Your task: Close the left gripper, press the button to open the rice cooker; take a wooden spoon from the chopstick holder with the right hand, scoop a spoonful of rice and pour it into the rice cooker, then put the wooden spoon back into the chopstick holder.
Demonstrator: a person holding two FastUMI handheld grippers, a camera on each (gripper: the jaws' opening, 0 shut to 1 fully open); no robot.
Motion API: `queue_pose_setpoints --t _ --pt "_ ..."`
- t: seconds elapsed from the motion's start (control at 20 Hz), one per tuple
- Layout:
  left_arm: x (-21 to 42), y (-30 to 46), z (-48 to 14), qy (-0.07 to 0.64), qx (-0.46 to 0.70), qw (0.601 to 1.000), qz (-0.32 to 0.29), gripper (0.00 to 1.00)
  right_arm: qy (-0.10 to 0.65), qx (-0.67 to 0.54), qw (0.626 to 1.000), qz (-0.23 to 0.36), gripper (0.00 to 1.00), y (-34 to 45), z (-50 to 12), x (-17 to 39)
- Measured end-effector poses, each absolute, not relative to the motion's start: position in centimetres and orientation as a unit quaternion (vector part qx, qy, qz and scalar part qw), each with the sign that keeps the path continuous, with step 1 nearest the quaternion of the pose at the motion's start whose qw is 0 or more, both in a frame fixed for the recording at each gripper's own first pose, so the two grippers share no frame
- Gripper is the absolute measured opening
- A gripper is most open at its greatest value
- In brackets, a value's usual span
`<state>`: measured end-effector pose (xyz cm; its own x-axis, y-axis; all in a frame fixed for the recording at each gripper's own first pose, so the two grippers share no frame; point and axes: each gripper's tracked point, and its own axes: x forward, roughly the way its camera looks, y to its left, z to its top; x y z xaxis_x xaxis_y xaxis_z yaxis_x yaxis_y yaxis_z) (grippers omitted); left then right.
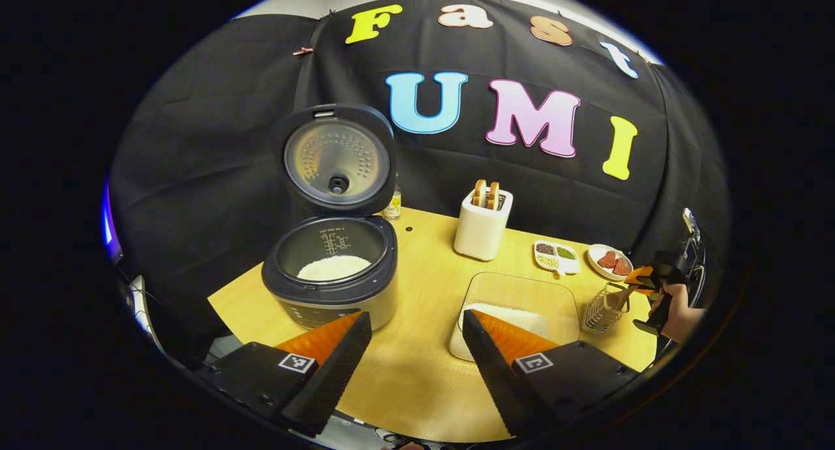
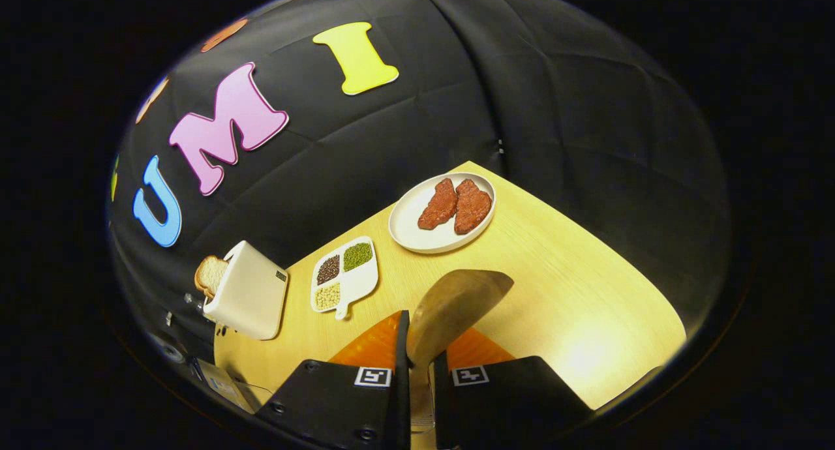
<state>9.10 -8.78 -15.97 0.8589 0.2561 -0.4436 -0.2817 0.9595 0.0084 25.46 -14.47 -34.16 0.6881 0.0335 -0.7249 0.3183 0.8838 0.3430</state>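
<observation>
Right hand-held gripper clamped on wooden spoon; left hand-held gripper apart, rice cooker lid up.

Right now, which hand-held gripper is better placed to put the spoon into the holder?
Right: the right hand-held gripper is shut on the spoon beside the holder. The left hand-held gripper is open and farther away.

On the worktop we see the rice cooker holding rice, lid up. To its right stands the toaster; right of that lie the divided dish and plate. Nearer us than the toaster sits the rice container, the chopstick holder just beside it.
</observation>
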Motion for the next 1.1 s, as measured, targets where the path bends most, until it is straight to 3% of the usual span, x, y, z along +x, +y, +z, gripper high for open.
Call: queue_pose_setpoints --t 0.2,0.5,0.75,1.1 --pt "9.1 -9.1 -15.9 0.223 -0.026 0.967 0.123 0.95 0.376 0.228 0.895 -0.074 0.14 -14.0 -32.6 25.5" --pt "8.5 -7.4 -15.0 0.205 -0.044 0.971 0.117 0.96 0.31 0.212 0.925 -0.056 0.13 -13.3 -25.6 26.1" --pt "7.8 -5.2 -14.1 0.186 -0.051 0.976 0.106 0.95 0.293 0.224 0.928 -0.048 0.13 -11.3 -21.8 25.2" --pt "6.7 -2.3 -13.9 0.173 -0.07 0.978 0.089 0.95 0.274 0.231 0.933 0.018 0.13 -3.6 -16.8 22.8"
